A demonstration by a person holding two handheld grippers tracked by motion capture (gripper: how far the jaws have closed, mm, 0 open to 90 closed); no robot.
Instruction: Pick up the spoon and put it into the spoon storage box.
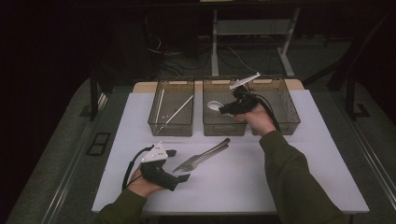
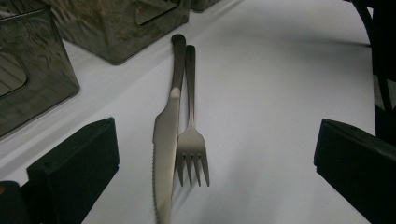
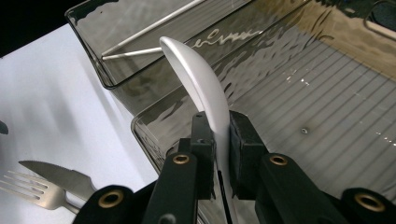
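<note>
A: White table sheet point(image 1: 289, 177), dark room behind. Three smoked plastic bins are lined along the far edge; the middle bin point(image 1: 224, 127) is taken as reference.

B: Status of the sort?

A: A white spoon point(image 3: 198, 86) is pinched by its handle between the pressed-in jaws of the right gripper point(image 3: 219, 135), bowl end held up over the middle bin's near-left corner. It is not yet released. Left of the middle bin, the left bin point(image 1: 171, 126) is already loaded with thin white sticks point(image 1: 175, 112). Contents of the right bin point(image 1: 286, 112) cannot be made out.

B: What is left?

A: A knife point(image 2: 166, 140) and a fork point(image 2: 191, 140) are laid side by side, touching, on the sheet just in front of the middle bin. Neither is touched. The left gripper point(image 1: 180, 165) is held near them, jaws spread wide, nothing between them.

B: Estimate?

A: Roughly midway, judged from the layout. The spoon drop is pending, then two pieces are to be picked. The pair should probably be separated before either is gripped.
</note>
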